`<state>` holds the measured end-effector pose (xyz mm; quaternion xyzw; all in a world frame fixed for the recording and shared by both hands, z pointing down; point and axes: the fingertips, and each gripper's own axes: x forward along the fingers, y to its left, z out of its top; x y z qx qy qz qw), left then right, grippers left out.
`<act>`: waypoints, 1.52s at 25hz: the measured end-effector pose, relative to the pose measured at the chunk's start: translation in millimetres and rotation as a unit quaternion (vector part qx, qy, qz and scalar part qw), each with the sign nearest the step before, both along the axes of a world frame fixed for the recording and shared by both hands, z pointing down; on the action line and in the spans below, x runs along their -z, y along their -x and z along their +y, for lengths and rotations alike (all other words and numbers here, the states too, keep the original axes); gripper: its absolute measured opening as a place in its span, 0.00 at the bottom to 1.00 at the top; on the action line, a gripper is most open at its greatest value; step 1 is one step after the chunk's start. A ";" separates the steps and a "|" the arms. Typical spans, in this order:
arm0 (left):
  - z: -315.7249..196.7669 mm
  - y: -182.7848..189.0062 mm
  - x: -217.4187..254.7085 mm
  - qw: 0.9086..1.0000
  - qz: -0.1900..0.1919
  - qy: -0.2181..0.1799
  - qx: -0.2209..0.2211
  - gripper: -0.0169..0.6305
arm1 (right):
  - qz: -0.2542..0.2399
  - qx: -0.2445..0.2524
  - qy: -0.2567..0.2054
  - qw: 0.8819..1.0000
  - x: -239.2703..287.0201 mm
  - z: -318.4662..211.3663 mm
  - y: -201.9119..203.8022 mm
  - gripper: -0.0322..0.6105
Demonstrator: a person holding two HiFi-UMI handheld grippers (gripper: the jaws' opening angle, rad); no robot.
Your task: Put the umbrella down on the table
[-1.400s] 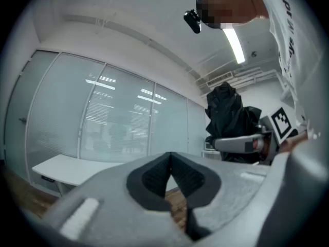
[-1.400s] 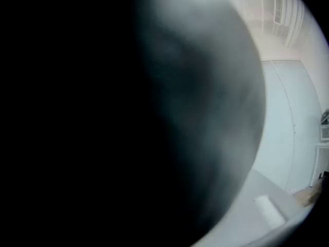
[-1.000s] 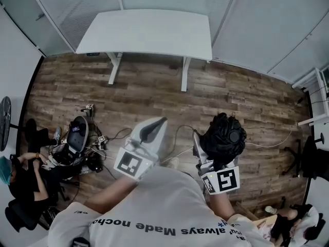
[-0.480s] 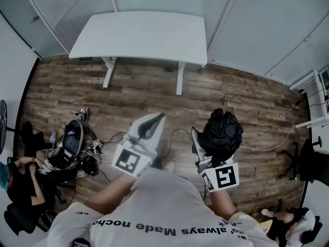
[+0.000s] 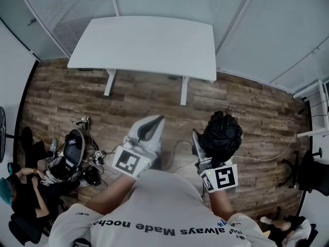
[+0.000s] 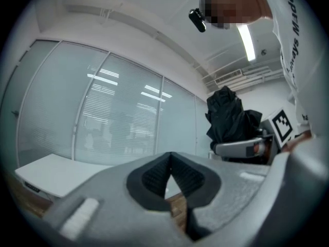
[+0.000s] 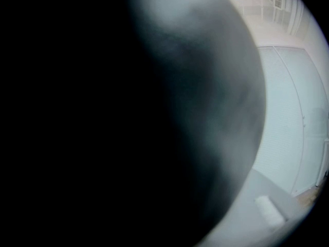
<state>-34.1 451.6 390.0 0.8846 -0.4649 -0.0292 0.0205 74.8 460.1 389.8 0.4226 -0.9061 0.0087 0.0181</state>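
A black folded umbrella is bundled in my right gripper, which is shut on it at chest height over the wooden floor. In the right gripper view the umbrella is a dark mass that covers nearly everything and hides the jaws. In the left gripper view it shows to the right, beside the marker cube. My left gripper is level next to it, shut with nothing held, and its pads meet at the tips. The white table stands ahead against the glass wall, with a stretch of floor between it and both grippers.
Cables, a bag and small gear lie on the floor at the left, near a seated person. A dark chair stands at the right. Glass walls with blinds run behind the table.
Both grippers have travelled forward together with the umbrella still held. The table now looks larger and nearer in the head view, and the floor clutter has slid back to the left.
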 end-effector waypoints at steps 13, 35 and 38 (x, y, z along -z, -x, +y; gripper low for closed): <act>-149.0 100.5 -17.5 1.000 -0.013 0.022 0.005 0.03 | 0.001 -0.019 -0.003 1.000 1.8 -156.6 81.8 0.39; -456.5 -32.7 2.0 1.000 -0.017 -0.006 0.010 0.03 | -0.023 -0.003 -0.011 1.000 -3.5 -456.2 -38.8 0.39; -495.1 -52.0 4.7 1.000 -0.022 -0.004 0.013 0.03 | -0.024 0.003 -0.011 1.000 -1.8 -493.2 -57.5 0.39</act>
